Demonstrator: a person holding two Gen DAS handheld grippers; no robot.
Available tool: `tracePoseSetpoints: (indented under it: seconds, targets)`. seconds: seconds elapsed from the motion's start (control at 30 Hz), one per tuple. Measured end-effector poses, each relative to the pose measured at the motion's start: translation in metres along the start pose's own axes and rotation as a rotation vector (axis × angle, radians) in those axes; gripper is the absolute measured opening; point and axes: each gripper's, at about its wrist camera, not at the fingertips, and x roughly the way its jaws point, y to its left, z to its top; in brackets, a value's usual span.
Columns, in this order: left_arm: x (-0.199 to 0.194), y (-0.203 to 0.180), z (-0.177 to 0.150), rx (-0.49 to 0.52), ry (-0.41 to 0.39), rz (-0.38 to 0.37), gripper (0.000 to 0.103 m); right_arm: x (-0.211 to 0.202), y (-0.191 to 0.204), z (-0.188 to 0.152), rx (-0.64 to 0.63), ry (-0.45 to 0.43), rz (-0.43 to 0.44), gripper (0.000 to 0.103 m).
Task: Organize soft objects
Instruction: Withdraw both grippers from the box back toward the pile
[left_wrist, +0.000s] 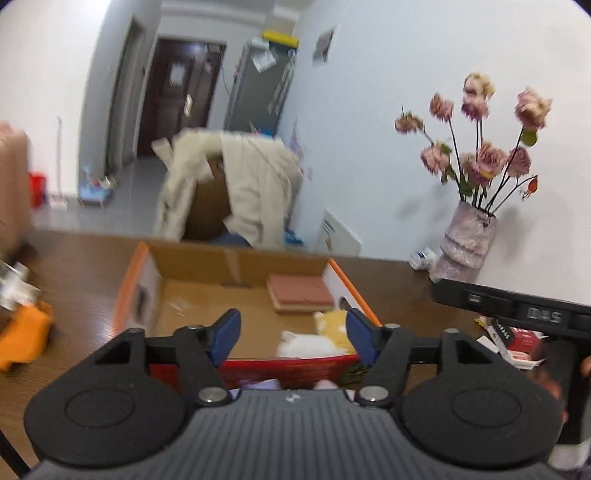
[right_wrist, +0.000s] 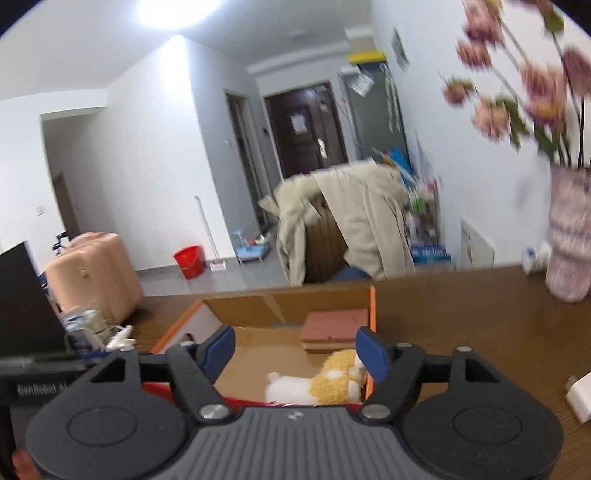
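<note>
I see both tongs, left (left_wrist: 291, 332) and right (right_wrist: 293, 354), spread wide, holding nothing, above the box (right_wrist: 284, 299); plush toy (right_wrist: 325, 384) in its near right corner.

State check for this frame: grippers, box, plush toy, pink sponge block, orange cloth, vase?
left gripper: open, empty
right gripper: open, empty
cardboard box: open-topped, on table
plush toy: lying inside box
pink sponge block: flat inside box
orange cloth: crumpled outside box
vase: upright, holding flowers
</note>
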Motion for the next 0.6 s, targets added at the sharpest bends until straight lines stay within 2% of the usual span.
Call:
tracePoseSetpoints:
  seconds: [0.13, 0.3, 0.6]
  targets:
    - [-0.061, 0.006, -0.006, 0.013, -0.059, 0.025, 0.081, -0.051, 0.022, -0.01, -0.06, -0.056, 0.01, 0.079]
    - [-0.118, 0.006, -0.043, 0.071, -0.11, 0.064, 0.088, -0.101, 0.038, -0.046, -0.08, -0.095, 0.003, 0.084]
    - [-0.177, 0.02, -0.14, 0.02, -0.11, 0.104, 0.092, -0.157, 0.054, -0.138, -0.075, -0.023, -0.006, 0.086]
